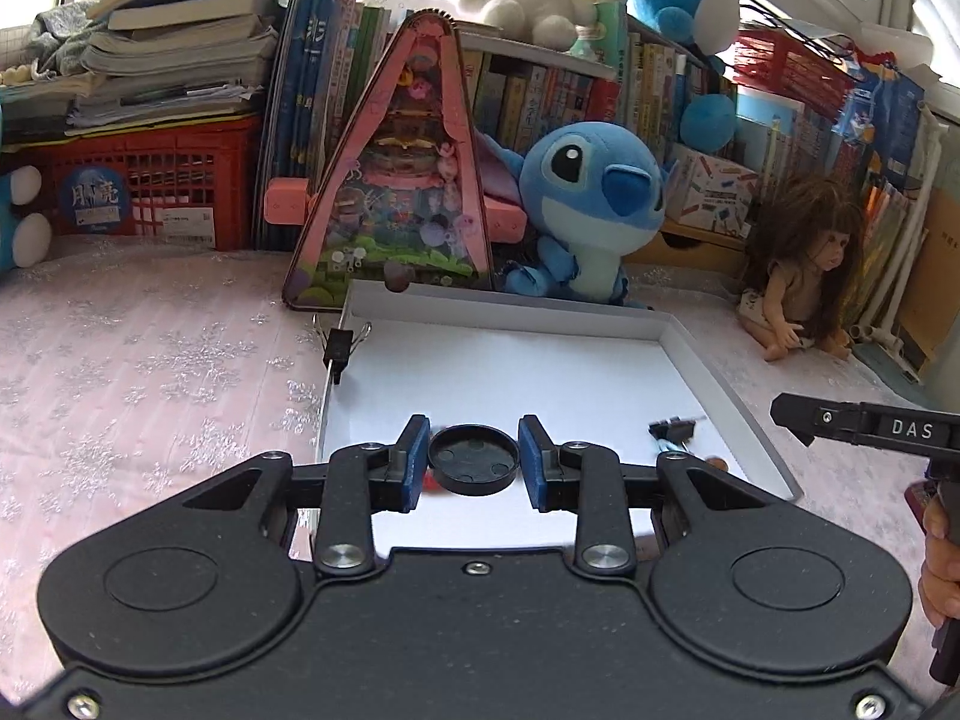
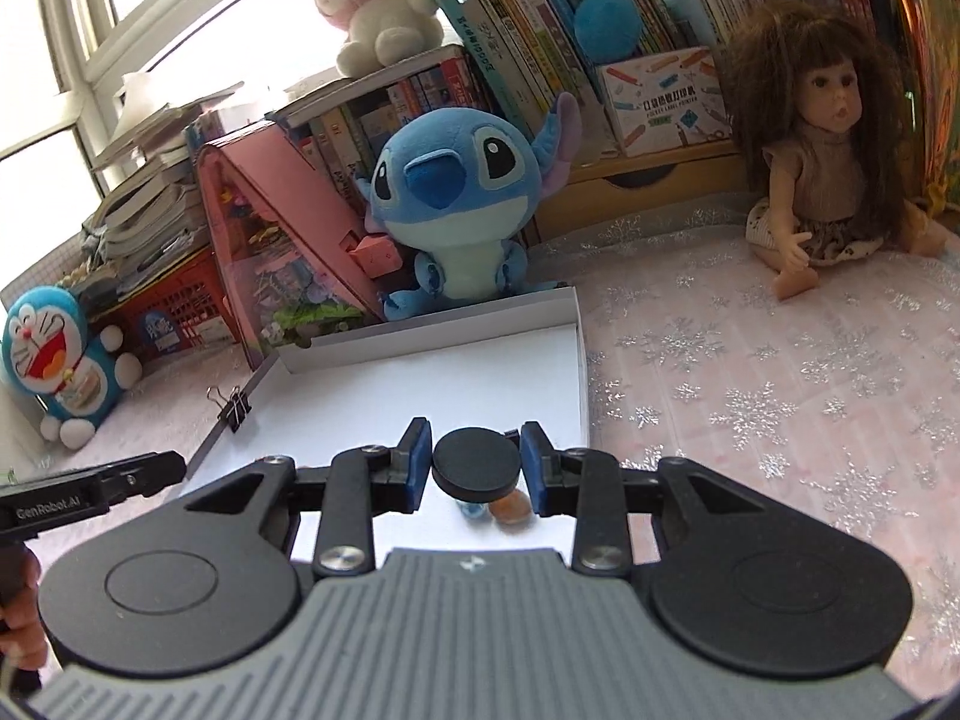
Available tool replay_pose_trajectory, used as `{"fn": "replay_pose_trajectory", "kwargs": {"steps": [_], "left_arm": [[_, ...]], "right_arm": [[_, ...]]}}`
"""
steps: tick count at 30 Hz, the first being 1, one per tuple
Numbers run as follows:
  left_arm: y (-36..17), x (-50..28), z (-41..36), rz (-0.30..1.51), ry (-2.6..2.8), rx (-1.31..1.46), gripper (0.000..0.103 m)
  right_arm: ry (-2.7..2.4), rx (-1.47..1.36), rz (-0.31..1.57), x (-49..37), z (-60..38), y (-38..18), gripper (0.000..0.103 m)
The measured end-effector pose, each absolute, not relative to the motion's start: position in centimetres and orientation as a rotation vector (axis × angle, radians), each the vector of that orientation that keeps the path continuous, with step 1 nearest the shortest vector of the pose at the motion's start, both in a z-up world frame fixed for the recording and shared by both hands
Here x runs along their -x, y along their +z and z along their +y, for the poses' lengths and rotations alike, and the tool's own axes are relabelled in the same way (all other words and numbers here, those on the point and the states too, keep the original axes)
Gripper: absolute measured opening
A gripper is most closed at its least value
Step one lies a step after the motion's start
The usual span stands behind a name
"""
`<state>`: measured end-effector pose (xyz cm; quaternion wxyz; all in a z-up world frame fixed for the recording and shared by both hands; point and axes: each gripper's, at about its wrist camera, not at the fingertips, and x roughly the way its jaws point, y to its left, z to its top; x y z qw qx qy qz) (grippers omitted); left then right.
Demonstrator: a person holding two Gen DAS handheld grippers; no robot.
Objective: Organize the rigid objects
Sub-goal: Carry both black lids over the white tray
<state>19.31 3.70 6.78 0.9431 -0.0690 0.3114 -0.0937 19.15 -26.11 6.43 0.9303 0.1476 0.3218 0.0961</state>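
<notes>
A pink snowflake-patterned tablecloth (image 2: 750, 384) carries a shallow white tray (image 1: 714, 372), backed by bookshelves (image 2: 540, 18), a Stitch plush (image 2: 450, 204) and a doll (image 2: 822, 144). The left gripper (image 1: 474, 459) brackets an upturned black cap (image 1: 474, 459), seemingly touching. The right gripper (image 2: 477, 462) is clamped on a black disc (image 2: 477, 462) above the tray.

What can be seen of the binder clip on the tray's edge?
The binder clip is small, with a black body and two silver wire handles splayed open. It looks like metal. It is clamped upright on the left wall of the white tray, near the far corner, and touches nothing else. The right wrist view shows it too.
</notes>
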Motion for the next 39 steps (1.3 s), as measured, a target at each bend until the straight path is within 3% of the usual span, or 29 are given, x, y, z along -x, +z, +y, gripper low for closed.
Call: {"fn": "replay_pose_trajectory", "kwargs": {"steps": [12, 39], "left_arm": [[4.0, -27.8, 1.7, 0.723, -0.133, 0.112, 0.030], [0.7, -29.7, 1.0, 0.749, -0.081, 0.087, 0.030]], "right_arm": [[0.175, -0.260, 0.731, -27.0, -24.1, 4.5, 0.037], [0.168, -0.100, 0.766, -28.3, -21.3, 0.9, 0.036]]}}
